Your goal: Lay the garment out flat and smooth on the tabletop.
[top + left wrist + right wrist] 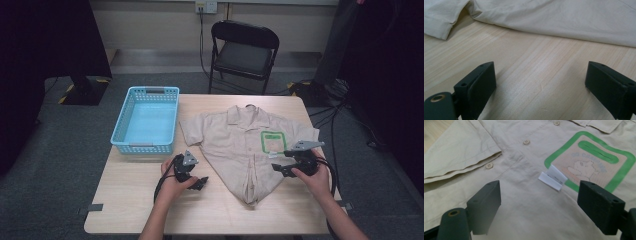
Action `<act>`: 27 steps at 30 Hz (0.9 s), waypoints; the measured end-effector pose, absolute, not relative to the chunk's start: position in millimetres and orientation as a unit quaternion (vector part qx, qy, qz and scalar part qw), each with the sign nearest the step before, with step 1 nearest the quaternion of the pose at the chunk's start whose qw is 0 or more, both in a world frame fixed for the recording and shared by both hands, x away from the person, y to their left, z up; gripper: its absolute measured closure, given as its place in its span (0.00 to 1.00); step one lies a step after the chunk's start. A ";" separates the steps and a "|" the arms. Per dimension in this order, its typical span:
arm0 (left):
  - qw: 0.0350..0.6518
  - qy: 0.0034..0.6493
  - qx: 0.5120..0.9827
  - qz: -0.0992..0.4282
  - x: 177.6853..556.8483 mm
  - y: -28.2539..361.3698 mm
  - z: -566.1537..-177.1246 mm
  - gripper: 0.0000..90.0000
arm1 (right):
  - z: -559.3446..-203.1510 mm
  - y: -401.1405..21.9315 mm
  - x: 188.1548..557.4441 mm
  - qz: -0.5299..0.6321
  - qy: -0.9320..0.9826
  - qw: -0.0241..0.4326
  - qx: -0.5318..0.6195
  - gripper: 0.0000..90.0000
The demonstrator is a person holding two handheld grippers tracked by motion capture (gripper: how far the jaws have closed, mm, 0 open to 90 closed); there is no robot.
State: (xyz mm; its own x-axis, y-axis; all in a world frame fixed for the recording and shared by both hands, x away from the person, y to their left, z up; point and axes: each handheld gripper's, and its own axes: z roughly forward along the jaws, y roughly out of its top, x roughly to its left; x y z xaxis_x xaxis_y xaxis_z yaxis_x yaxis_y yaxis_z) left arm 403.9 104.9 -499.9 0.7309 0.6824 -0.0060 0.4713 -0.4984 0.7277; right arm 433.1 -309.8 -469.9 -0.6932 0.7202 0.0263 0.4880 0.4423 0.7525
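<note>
A shirt lies on the wooden desk; basket left of it, chair behind on grey floor. Both grippers released.

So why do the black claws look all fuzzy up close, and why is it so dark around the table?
In the left gripper view the jaws at the bottom are soft and out of focus, while the table grain is sharper. In the right gripper view the jaws blur too, but the shirt buttons look crisp. In the high view the table is lit and the room's edges fall into shadow.
</note>
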 end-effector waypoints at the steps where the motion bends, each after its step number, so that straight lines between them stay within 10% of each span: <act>1: 0.369 0.338 0.854 0.143 403.9 104.9 -499.9 0.10 | -470.0 -306.0 435.1 0.381 0.838 0.153 0.359 0.21; 15: 0.370 0.337 0.854 0.143 403.9 104.9 -499.9 0.10 | -469.1 -264.2 457.4 0.372 0.850 0.149 0.342 0.25; 27: 0.370 0.338 0.854 0.143 403.9 104.9 -499.9 0.10 | -478.5 -245.3 469.4 0.372 0.853 0.139 0.337 0.49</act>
